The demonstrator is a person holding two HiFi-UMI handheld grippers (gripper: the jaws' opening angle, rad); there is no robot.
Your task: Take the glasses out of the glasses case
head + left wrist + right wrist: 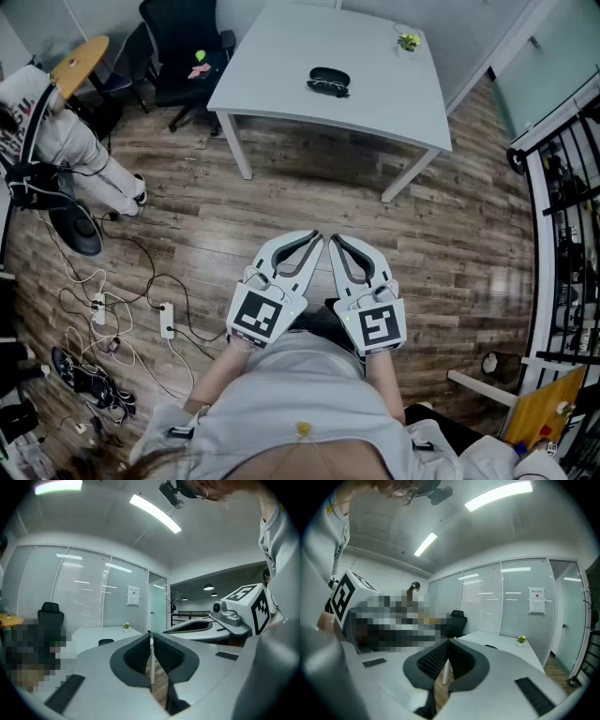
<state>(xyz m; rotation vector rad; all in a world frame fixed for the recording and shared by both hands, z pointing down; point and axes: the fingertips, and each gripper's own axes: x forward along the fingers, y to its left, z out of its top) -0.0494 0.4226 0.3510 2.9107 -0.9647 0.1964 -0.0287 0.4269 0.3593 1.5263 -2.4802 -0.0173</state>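
A black glasses case [328, 82] lies shut on the white table [281, 66], far ahead of me. From the left gripper view the glasses case [106, 641] is a small dark shape on the distant table [89, 634]. The right gripper view also shows the glasses case [491, 646] only faintly on the table [511, 648]. My left gripper [317, 237] and right gripper [335, 241] hang side by side close to my body, over the wooden floor. Both are shut with nothing between their jaws, as seen at the left gripper [151, 637] and the right gripper [448, 642].
A small potted plant [408, 41] stands at the table's far corner. A black office chair [183, 47] is left of the table, and a seated person [56, 131] is further left. Cables and a power strip [166, 320] lie on the floor. A black railing [562, 187] runs along the right.
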